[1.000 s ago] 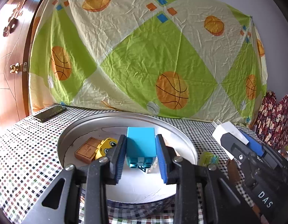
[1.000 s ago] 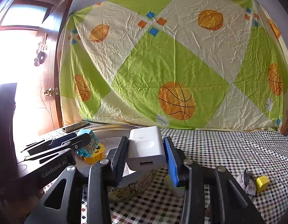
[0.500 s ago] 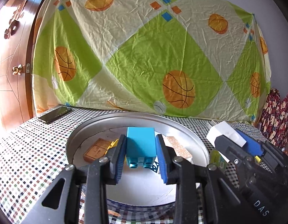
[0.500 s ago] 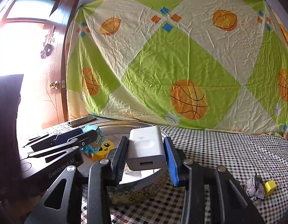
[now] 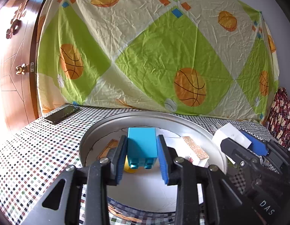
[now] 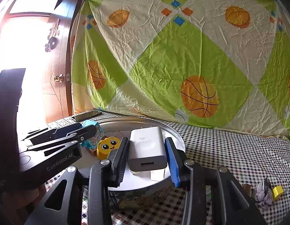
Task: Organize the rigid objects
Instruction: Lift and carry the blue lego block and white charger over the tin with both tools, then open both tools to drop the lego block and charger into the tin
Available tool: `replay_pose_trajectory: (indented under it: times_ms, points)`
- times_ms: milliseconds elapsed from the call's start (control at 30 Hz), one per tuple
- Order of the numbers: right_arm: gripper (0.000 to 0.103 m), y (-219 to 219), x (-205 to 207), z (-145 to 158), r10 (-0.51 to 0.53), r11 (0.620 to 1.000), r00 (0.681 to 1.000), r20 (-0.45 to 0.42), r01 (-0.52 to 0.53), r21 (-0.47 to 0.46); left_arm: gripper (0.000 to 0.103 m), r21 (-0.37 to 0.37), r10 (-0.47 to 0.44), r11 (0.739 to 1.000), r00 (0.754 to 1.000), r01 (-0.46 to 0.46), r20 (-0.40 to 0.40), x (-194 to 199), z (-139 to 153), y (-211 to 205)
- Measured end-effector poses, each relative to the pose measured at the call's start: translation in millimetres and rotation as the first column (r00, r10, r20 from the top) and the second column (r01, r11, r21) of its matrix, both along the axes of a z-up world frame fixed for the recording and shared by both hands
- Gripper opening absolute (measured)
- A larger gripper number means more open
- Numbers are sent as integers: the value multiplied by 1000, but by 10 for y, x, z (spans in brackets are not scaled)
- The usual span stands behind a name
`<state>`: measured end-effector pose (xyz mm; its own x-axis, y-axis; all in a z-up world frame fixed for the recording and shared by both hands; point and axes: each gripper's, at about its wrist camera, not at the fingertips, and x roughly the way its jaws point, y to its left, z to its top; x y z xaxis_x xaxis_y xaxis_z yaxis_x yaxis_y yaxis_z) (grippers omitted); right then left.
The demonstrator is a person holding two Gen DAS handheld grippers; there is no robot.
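My left gripper [image 5: 142, 156] is shut on a turquoise toy brick [image 5: 142, 146] and holds it over the round metal tin [image 5: 92, 136]. My right gripper [image 6: 147, 154] is shut on a white charger block [image 6: 146, 146] above the tin's near right rim [image 6: 179, 140]. In the right wrist view the left gripper with the brick [image 6: 92, 131] comes in from the left. A yellow smiley toy [image 6: 107, 147] lies in the tin. A sandy-topped block [image 5: 194, 147] and a brown tile [image 5: 110, 144] also lie in it.
A black phone [image 5: 62, 113] lies at the table's far left. A crumpled wrapper [image 6: 263, 194] and a small yellow cube [image 6: 277, 192] lie on the checkered cloth at the right. A basketball-print sheet hangs behind. A wooden door stands at the left.
Both grippers have moved forward over the tin, still holding the brick and the charger. The tin sits closer and larger in both views.
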<state>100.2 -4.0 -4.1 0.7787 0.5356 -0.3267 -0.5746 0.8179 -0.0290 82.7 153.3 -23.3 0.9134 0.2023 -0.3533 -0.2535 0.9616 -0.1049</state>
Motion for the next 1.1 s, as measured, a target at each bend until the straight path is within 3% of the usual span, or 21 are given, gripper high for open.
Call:
replay_pose_trajectory:
  times_ms: [633,767,967,1033,1100]
  points:
    - [42,437,582,17,76,994,981,-177,-89,-67,31,-24,-53,998,977,49,-207,427,-106,204]
    - [42,525,760,-57,75,993,965,-252,-96,-72,31,-1,-53,999,973,54,-224,462,-109,198]
    - [42,603,842,-171,58,991,953,-296,-91,-99,31,24,-39,999,970,46,-238,472,-124,207]
    - [43,593,844,-178,43,992,959,-282,-74,-100,36,26,-32,999,969,39,-244,466,-138,212]
    - [49,545,861,-144,17,994,964,-265,-45,-100,52,34,-1,999,972,10,-237,439,-142,227]
